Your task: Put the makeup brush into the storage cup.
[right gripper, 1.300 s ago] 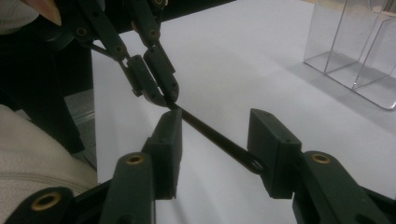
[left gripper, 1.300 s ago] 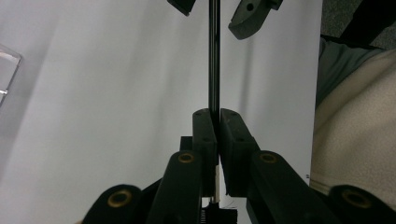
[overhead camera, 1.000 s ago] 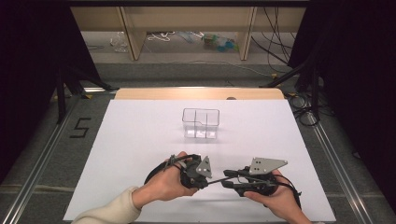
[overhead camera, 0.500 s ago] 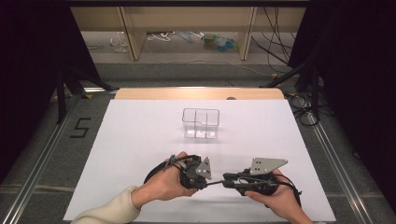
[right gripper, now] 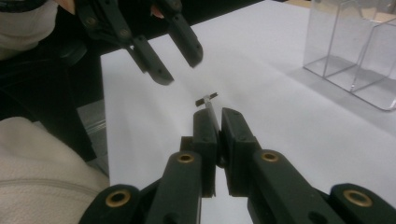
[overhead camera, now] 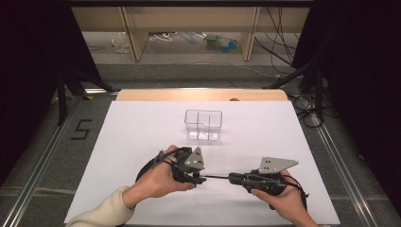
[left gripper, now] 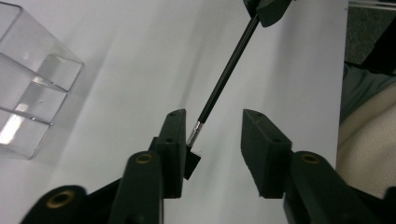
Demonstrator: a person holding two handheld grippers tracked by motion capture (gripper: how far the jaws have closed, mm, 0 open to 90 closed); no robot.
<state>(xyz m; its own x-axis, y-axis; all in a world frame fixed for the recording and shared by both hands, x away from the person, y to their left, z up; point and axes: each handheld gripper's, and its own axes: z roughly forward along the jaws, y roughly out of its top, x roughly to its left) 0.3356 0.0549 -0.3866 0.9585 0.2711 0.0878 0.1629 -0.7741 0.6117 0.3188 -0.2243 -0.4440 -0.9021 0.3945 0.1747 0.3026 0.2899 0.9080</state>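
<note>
Changed since the earlier frames: the left tool (overhead camera: 201,178) has just been opening, its jaws now apart with the thin black brush (left gripper: 224,77) between them, its tip lying against one pad, no longer pinched; the right tool (overhead camera: 232,178) has just been closing and is now clamped on the brush's other end. Location: brush spans both tools, low over the white desk (overhead camera: 142,127), near edge. Clear divided box (overhead camera: 203,125) stands apart, farther back. Judgement: handover to the right tool looks complete.

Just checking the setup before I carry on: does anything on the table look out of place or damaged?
Nothing stands out. The clear box stands upright on the white table, and the thin black brush looks intact in the right gripper.
</note>
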